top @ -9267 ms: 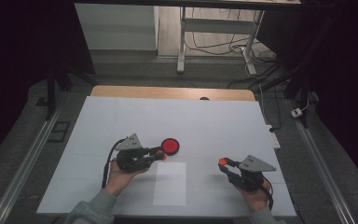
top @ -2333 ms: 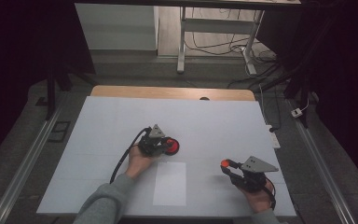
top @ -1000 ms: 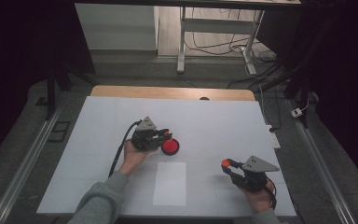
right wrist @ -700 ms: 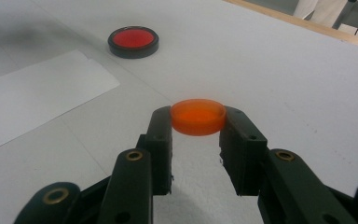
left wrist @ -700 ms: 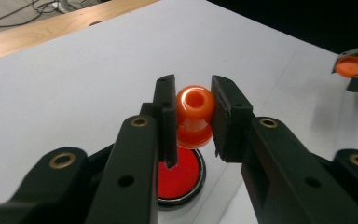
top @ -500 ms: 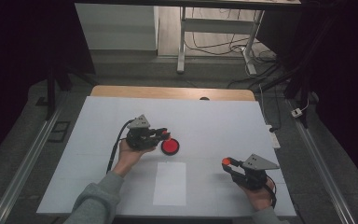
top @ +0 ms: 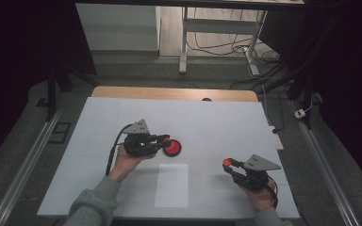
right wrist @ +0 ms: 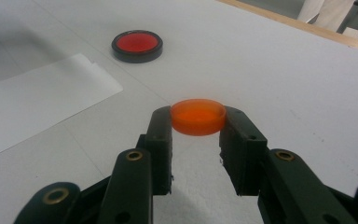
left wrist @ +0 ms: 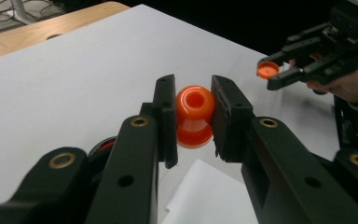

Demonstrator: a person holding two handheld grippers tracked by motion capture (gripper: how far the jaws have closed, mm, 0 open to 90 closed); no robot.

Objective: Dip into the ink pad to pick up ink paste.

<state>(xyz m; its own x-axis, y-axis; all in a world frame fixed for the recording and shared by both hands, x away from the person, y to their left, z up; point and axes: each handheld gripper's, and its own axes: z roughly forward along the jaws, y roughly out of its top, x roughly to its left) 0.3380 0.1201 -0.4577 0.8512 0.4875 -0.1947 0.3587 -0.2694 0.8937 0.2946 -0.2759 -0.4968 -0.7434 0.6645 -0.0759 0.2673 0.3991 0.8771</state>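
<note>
the left gripper (left wrist: 193,116) pinches a small orange bottle (left wrist: 195,115) between its two jaws, with the open mouth of the bottle facing the camera in the left gripper view. in the high view this gripper (top: 162,139) is held just beside a red disc with a black rim (top: 172,147), which lies on the white desk (top: 226,127). the right gripper (right wrist: 196,121) pinches an orange cap (right wrist: 197,116) at the tips of its jaws, above the desk, well apart from the left one. a white sheet of paper (top: 171,185) lies flat on the desk between the two hands, near the front edge.
</note>
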